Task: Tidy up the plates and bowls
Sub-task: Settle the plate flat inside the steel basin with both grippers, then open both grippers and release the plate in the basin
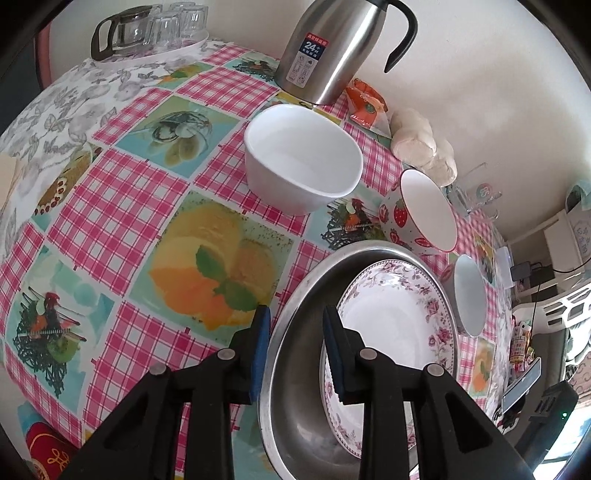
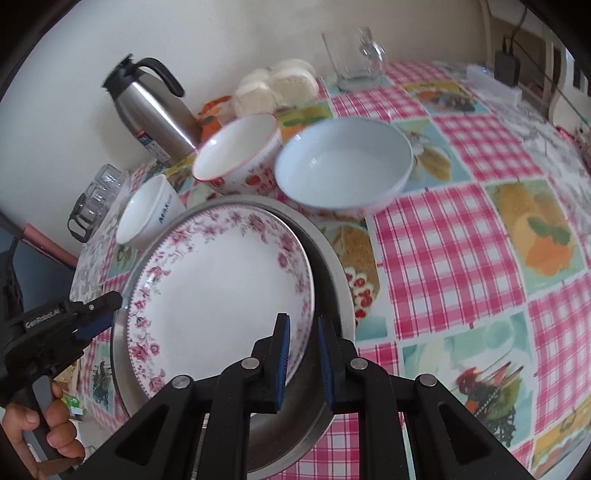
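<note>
A floral-rimmed white plate (image 1: 391, 317) (image 2: 221, 295) lies tilted inside a steel basin (image 1: 295, 387) (image 2: 341, 273). My right gripper (image 2: 303, 350) is shut on the plate's near rim, one pad over it and one under. My left gripper (image 1: 297, 332) (image 2: 101, 314) straddles the basin's left rim, and its pads stand apart from the thin wall. Behind the basin stand a plain white bowl (image 1: 303, 158) (image 2: 147, 210), a strawberry-patterned bowl (image 1: 424, 214) (image 2: 236, 151) and a pale blue bowl (image 1: 469, 295) (image 2: 343, 162).
A steel thermos jug (image 1: 332, 48) (image 2: 155, 110), a bag of white buns (image 1: 421, 144) and an orange packet (image 1: 365, 99) line the wall. A glass teapot with tumblers (image 1: 147, 29) sits far left. A glass mug (image 2: 354, 59) stands at the back. A hand (image 2: 48, 424) holds the left gripper.
</note>
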`<state>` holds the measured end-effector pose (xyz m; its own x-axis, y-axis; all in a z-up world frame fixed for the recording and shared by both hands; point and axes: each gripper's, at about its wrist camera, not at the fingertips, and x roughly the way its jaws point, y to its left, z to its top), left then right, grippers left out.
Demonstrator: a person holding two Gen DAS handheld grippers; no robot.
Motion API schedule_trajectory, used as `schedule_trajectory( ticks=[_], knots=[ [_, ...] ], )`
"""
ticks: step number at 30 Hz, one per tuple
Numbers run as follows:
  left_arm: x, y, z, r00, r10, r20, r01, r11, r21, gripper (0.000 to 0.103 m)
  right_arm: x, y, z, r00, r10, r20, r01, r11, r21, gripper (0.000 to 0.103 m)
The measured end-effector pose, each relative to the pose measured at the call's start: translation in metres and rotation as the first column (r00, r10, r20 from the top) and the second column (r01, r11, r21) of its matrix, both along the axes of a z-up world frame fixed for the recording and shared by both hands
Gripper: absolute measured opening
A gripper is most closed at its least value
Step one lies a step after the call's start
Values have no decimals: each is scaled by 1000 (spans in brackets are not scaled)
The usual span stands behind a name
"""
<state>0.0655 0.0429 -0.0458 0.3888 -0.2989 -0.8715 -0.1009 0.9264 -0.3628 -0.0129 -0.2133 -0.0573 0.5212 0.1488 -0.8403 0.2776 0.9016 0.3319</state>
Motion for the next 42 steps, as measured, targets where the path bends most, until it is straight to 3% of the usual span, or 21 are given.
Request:
schedule_trajectory(
  ticks=[4, 8, 22, 33, 35, 36, 38, 42],
  knots=[
    [0, 0, -4, 1000, -4, -17, 4, 1000, 0, 30, 1, 1, 0, 1000, 18, -4, -18, 1000, 11, 15],
    [0, 1, -6, 1000, 2, -22, -2, 1000, -17, 30, 2, 10, 0, 998, 50, -26, -51, 998, -48, 10],
    [1, 2, -8, 999, 19, -34, -20, 999, -38, 29, -13, 28, 4, 992, 105, -68, -111, 989, -98, 15],
    [-2, 3, 5, 1000, 20, 16, -19, 1000, -22, 30, -15, 30, 25, 996, 87, 28, -79, 973, -215, 16],
    [-3, 2, 10, 999, 15, 34, -14, 1000, -11, 31, -16, 29, 28, 996, 81, 48, -68, 973, -222, 21],
    [-4, 0, 12, 999, 9, 44, -9, 1000, 1, 32, -16, 28, 29, 995, 78, 57, -63, 972, -226, 28],
    [-4, -2, 15, 999, 1, 51, -2, 1000, 20, 44, -15, 29, 31, 995, 77, 66, -59, 970, -238, 41],
    [-6, -10, 18, 998, -27, 63, 23, 997, 72, 53, -16, 32, 32, 994, 83, 77, -58, 956, -287, 58]
  ],
)
